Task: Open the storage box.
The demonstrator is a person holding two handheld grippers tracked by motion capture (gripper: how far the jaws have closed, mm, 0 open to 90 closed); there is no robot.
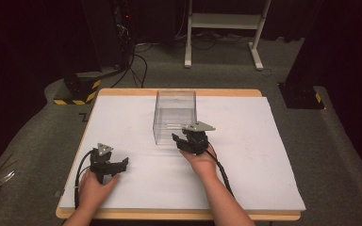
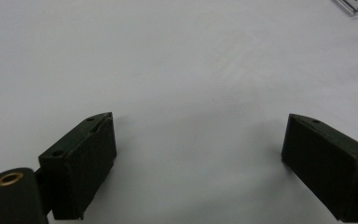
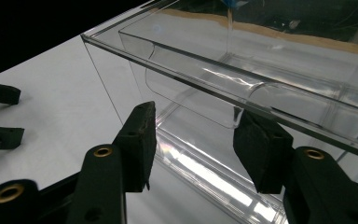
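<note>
A clear plastic box [image 1: 174, 115] with an open top stands on the white sheet [image 1: 245, 155] at the middle back of the table. My right gripper [image 1: 184, 137] is at the box's near right corner, held by a hand. In the right gripper view its jaws stand partly apart in front of the box [image 3: 242, 79], just below the near rim. The right gripper [image 3: 198, 140] is open; I cannot tell whether the thin wall runs between the pads. My left gripper [image 1: 121, 164] rests low at the front left, open, with only bare sheet between the jaws of the left gripper [image 2: 198, 149].
The sheet covers a wooden table [image 1: 179, 92]. On the floor behind are a white frame [image 1: 224, 28], a yellow-and-black striped base [image 1: 78, 89] with cables, and a black stand foot [image 1: 301, 96]. The left gripper's jaws [image 3: 0, 114] appear at the left of the right gripper view.
</note>
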